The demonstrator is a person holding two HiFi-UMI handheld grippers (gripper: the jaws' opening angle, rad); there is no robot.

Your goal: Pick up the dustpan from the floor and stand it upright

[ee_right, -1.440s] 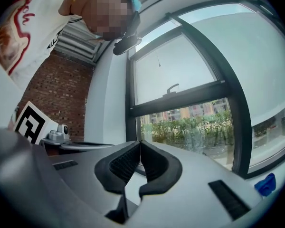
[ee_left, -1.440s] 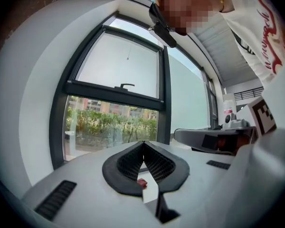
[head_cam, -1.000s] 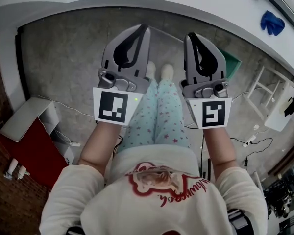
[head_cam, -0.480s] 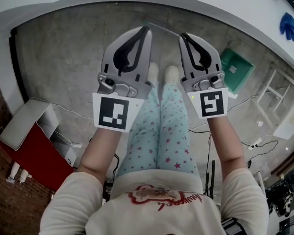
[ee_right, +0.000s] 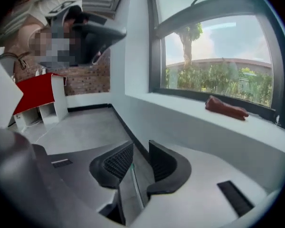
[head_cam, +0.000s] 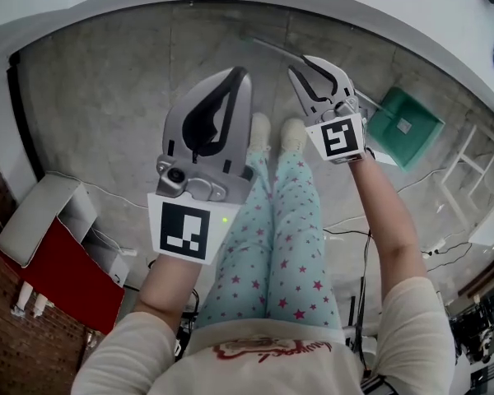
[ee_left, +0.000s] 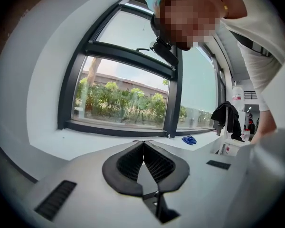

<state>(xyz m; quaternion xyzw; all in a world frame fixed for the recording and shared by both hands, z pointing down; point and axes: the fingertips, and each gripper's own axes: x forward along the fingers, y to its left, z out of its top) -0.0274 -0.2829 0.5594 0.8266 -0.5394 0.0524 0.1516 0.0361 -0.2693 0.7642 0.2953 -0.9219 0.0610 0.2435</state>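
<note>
The green dustpan (head_cam: 405, 127) lies flat on the concrete floor at the right of the head view. Its long thin handle (head_cam: 267, 46) runs up-left from it. My right gripper (head_cam: 313, 74) hangs low over that handle. Its jaws have just been opening and now stand apart. In the right gripper view (ee_right: 140, 147) a thin pale bar shows in the gap, and the pads do not press on it. My left gripper (head_cam: 233, 79) is held higher and nearer, shut with nothing in it. In the left gripper view (ee_left: 143, 145) it faces the window.
My feet in white socks (head_cam: 272, 128) stand just left of the handle. A red and white box (head_cam: 58, 245) sits at the left wall. Cables (head_cam: 412, 235) and a white rack (head_cam: 469, 167) lie to the right. A brown object (ee_right: 227, 108) rests on the window sill.
Both grippers have sunk toward the floor, the right one much further. The right jaws went from shut to open. The dustpan has come fully into view.
</note>
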